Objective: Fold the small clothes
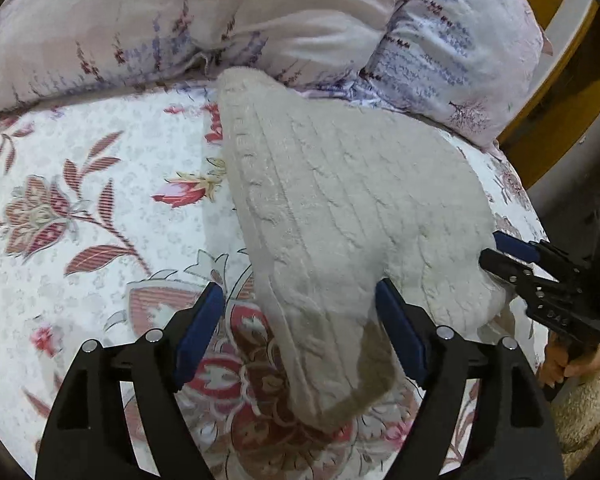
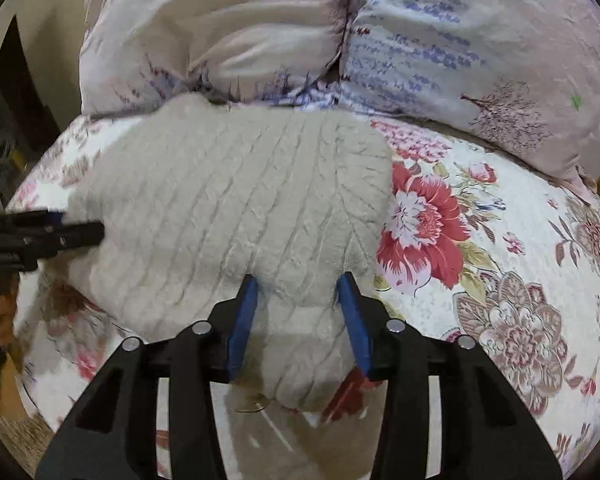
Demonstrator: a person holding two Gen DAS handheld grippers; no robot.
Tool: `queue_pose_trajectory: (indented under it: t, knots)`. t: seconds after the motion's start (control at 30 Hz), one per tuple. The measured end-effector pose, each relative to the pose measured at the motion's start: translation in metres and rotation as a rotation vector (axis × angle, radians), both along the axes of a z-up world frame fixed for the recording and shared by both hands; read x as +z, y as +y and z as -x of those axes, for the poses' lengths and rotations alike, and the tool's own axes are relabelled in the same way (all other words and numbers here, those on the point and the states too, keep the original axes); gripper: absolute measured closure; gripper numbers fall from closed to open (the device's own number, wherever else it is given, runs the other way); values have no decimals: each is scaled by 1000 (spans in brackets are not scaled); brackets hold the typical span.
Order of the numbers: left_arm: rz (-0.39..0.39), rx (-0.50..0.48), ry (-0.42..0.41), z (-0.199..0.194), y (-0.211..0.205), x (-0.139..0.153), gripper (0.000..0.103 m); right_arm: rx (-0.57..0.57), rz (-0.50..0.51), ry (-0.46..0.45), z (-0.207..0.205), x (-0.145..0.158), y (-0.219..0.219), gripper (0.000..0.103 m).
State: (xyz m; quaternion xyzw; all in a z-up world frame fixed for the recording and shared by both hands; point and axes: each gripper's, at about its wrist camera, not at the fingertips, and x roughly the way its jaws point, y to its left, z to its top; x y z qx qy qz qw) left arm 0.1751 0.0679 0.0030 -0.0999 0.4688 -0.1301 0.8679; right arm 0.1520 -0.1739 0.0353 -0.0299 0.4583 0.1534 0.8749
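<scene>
Beige cable-knit garment (image 1: 340, 216) lies on the floral bedsheet (image 1: 80, 208), far end butting the lavender-print pillows (image 1: 260, 20), near end at the bed edge. Left gripper (image 1: 300, 332): jaws wide, the garment's near corner sits between the blue pads (image 1: 400, 332) with clear gaps either side, so nothing held. Right gripper (image 2: 298, 320): jaws part open, straddling the near hem; pads look beside the knit, not pinching it, so I'd call that released too. Long axis, from the left wrist view, runs from the near corner by the left gripper up to the far tip at the pillows, ribs following it; the narrow end points far. Risks: the thick knit may spring back and undo the fold once let go; the near edge looks to overhang the mattress, so it could slide off; a pad pulling away could snag the cables and drag a layer askew. Can't tell the garment type.
</scene>
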Motion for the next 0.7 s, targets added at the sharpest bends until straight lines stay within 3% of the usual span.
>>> queue_pose_trajectory:
  t: [0.07, 0.13, 0.27, 0.37, 0.6, 0.7]
  knots:
    - [-32, 1, -25, 14, -1, 5, 22, -31, -16, -23, 14, 7, -2, 25]
    - [-64, 10, -41, 30, -3, 8, 10, -54, -28, -39, 28, 10, -3, 24]
    - [-92, 28, -24, 54, -5, 7, 2, -76, -31, -37, 53, 9, -3, 19]
    - [-113, 48, 2, 71, -9, 5, 1, -92, -13, -40, 74, 7, -1, 12]
    - [-118, 45, 81, 95, -16, -5, 1, -94, 7, 36, 102, -11, 1, 12]
    - [-157, 36, 98, 100, -21, -8, 1, -94, 42, 58, 109, -19, 4, 12]
